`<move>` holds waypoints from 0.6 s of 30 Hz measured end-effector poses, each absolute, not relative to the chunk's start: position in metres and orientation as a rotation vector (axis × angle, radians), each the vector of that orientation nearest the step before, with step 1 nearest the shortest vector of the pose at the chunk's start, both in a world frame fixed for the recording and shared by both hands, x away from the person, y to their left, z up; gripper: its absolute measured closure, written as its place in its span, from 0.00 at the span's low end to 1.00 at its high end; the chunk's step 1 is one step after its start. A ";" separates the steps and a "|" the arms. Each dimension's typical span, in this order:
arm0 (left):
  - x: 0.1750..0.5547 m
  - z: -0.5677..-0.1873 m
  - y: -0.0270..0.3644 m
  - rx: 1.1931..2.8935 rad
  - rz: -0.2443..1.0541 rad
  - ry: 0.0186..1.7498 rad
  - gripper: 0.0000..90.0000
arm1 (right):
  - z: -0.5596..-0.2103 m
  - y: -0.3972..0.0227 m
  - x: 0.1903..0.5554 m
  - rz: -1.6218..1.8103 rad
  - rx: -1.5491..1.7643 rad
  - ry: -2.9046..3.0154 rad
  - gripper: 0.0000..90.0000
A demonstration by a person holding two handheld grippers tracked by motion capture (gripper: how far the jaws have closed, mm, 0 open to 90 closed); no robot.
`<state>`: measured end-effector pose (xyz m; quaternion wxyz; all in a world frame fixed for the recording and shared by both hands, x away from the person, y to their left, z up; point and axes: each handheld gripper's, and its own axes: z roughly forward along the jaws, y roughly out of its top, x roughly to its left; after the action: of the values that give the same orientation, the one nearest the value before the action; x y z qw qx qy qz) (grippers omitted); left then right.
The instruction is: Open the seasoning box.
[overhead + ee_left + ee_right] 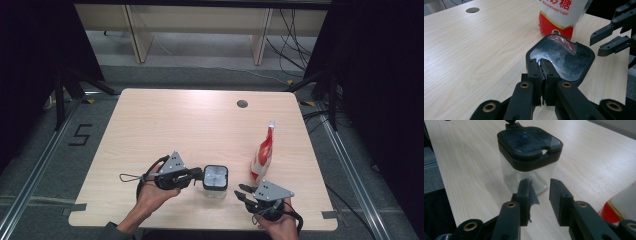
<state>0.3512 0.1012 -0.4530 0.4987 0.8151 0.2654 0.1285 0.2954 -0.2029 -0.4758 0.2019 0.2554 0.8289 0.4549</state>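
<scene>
A clear square jar with a black lid stands near the table's front edge. My left gripper reaches it from the left. In the left gripper view the jaws are shut on the near edge of the lid. My right gripper sits just right of the jar and a little nearer to me, pointing at it. Its jaws stand apart with nothing between them, short of the jar's glass wall. A red and white sugar bag stands upright behind the right gripper.
A round cable hole lies at the table's far side. The light wooden tabletop is bare to the left and behind the jar. The sugar bag stands close behind the jar. Dark floor rails run along both sides.
</scene>
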 end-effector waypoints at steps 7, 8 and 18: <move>0.351 -0.453 0.102 1.969 0.307 0.644 0.96 | -0.472 -0.193 0.297 1.280 0.663 2.311 0.87; 0.351 -0.453 0.102 1.969 0.307 0.644 0.96 | -0.472 -0.193 0.297 1.280 0.663 2.311 0.87; 0.351 -0.454 0.103 1.965 0.307 0.650 0.96 | -0.469 -0.186 0.299 1.272 0.650 2.320 0.92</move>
<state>0.3510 0.1025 -0.4541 0.5010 0.8128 0.2687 0.1271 0.2987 -0.1862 -0.4689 0.2073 0.2333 0.8330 0.4567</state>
